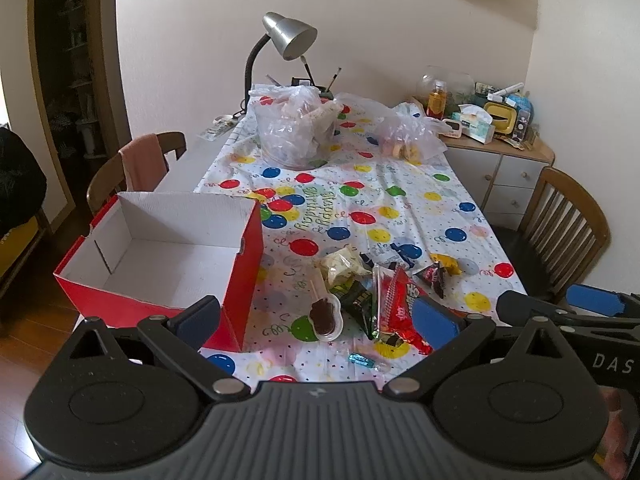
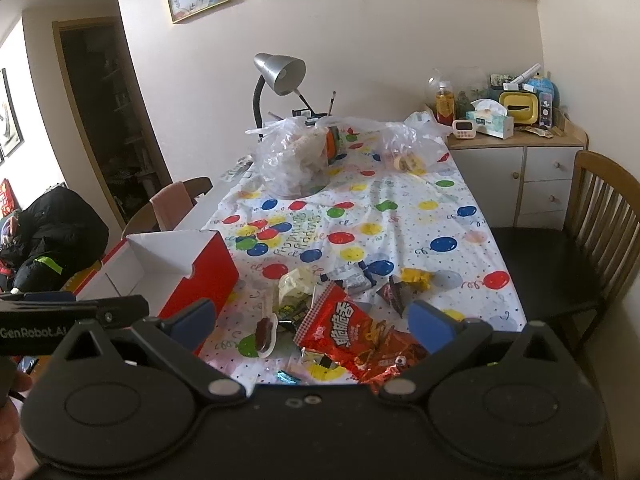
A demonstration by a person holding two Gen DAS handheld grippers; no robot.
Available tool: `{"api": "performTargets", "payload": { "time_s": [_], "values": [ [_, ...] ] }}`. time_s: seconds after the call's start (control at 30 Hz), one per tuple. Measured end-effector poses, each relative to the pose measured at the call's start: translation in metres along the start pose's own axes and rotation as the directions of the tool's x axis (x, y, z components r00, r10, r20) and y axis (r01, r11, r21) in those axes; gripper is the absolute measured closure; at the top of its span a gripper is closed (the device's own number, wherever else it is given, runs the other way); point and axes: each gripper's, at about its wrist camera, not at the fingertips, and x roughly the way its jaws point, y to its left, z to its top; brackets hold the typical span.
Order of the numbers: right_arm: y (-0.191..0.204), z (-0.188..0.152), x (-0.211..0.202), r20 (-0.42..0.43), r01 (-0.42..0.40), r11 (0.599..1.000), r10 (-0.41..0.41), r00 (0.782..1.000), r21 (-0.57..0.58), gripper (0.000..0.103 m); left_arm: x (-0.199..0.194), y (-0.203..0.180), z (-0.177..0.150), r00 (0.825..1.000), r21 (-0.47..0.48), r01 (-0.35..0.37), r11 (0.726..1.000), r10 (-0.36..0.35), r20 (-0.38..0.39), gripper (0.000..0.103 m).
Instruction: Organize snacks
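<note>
A pile of snacks lies on the balloon tablecloth [image 1: 400, 208]: a red chip bag [image 1: 396, 304] [image 2: 352, 332], a chocolate lollipop in a clear tray [image 1: 326, 314] [image 2: 266, 332], a pale yellow packet [image 1: 342, 266] [image 2: 294, 282], a green-black packet [image 1: 358, 300], a dark red packet [image 1: 434, 276] [image 2: 394, 292], a yellow wrapper [image 1: 448, 262] [image 2: 416, 276] and a small blue candy [image 1: 362, 360] [image 2: 288, 378]. An empty red box [image 1: 236, 276] [image 2: 200, 284] stands to their left. My left gripper [image 1: 316, 320] is open above the lollipop and chip bag. My right gripper [image 2: 312, 324] is open above the chip bag.
Two clear plastic bags [image 1: 296, 124] [image 1: 404, 132] with food and a silver desk lamp [image 1: 288, 36] stand at the table's far end. Wooden chairs flank the table on the left [image 1: 132, 168] and right [image 1: 564, 216]. A cluttered cabinet [image 1: 500, 152] stands at the back right.
</note>
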Motion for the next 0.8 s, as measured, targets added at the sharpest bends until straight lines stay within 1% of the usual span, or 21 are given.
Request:
{"api": "performTargets", "payload": {
  "time_s": [0.4, 0.53, 0.8],
  "values": [
    [-0.003, -0.002, -0.002, -0.001, -0.010, 1.000, 0.010, 1.000, -0.010, 0.001, 0.005, -0.009, 0.000, 1.000, 0.006, 0.002, 1.000, -0.002, -0.004, 0.000],
    [-0.005, -0.003, 0.000, -0.003, -0.002, 1.000, 0.002, 1.000, -0.005, 0.001, 0.008, -0.010, -0.001, 1.000, 0.010, 0.006, 1.000, -0.006, -0.005, 0.000],
    [-0.001, 0.001, 0.010, 0.000, 0.030, 1.000, -0.030, 1.000, -0.004, 0.001, 0.029, -0.002, 0.011, 0.998, 0.025, 0.052, 0.998, -0.051, -0.022, 0.000]
  ]
}}
